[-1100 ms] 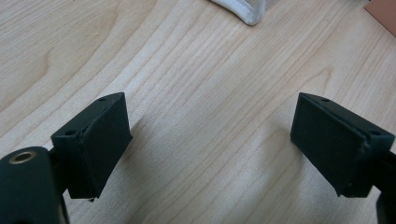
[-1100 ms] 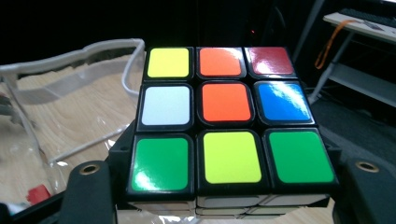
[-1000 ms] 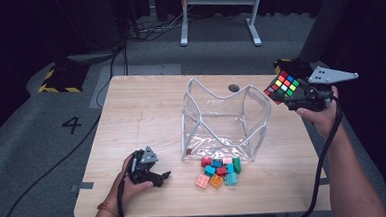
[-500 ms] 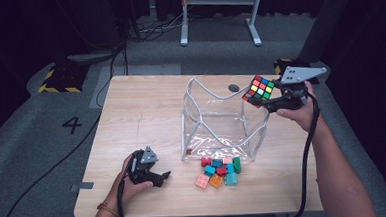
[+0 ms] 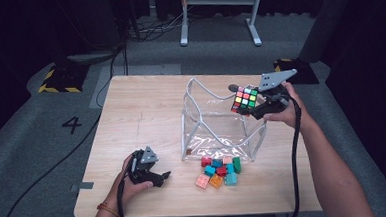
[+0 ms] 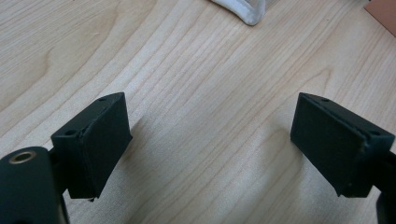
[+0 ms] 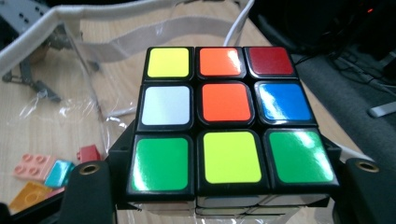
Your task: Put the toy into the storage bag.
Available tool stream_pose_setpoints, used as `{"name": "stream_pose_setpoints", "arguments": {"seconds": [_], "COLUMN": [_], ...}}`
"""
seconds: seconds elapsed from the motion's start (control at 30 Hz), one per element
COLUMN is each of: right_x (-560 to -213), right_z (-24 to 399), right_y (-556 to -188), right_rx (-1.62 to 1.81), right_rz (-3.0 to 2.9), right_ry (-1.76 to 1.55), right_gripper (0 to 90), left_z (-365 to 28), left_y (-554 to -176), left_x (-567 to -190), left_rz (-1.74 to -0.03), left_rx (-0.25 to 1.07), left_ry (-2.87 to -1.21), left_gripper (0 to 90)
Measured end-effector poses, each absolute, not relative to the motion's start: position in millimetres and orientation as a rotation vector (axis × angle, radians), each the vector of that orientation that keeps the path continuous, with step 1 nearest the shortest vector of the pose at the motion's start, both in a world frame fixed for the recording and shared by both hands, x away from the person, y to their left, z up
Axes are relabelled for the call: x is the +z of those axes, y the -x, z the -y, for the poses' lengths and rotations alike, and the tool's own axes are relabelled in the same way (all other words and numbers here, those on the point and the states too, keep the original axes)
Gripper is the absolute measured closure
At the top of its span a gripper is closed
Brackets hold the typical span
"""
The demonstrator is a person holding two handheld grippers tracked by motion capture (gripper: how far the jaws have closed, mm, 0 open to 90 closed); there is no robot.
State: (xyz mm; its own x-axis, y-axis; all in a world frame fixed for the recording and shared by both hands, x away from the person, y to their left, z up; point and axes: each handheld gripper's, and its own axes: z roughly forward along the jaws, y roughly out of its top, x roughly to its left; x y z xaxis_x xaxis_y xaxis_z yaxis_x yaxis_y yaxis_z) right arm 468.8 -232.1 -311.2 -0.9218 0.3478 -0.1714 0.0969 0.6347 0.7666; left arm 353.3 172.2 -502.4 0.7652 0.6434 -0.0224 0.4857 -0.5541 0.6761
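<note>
The wooden surface (image 5: pixel 146 116) carries a clear bag (image 5: pixel 217 125) with white trim at its centre, mouth open upward. At two o'clock over the bag's rim, the right claw (image 5: pixel 251 105) clamps a puzzle cube (image 5: pixel 245 98) — held aloft. At seven o'clock the left claw (image 5: pixel 159 178) rests, jaws wide apart and empty — small coloured bricks (image 5: pixel 218 169) lie at five o'clock.

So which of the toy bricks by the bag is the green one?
The green brick at the pile's right edge, nearest the clear bag's front right corner; the others are red, teal, pink, orange.
</note>
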Motion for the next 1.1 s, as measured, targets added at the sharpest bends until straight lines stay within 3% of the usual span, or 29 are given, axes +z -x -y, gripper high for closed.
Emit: {"name": "stream_pose_setpoints", "arguments": {"seconds": [1.1], "right_x": [-337], "right_z": [211], "right_y": [-506], "right_rx": [0.394], "right_rz": [-2.875], "right_ry": [-0.370], "right_gripper": [33.6], "left_z": [-172], "left_y": [-353], "left_x": [-502], "left_rz": [-0.839], "left_rx": [0.305], "left_ry": [-2.271], "left_gripper": [12.1]}}
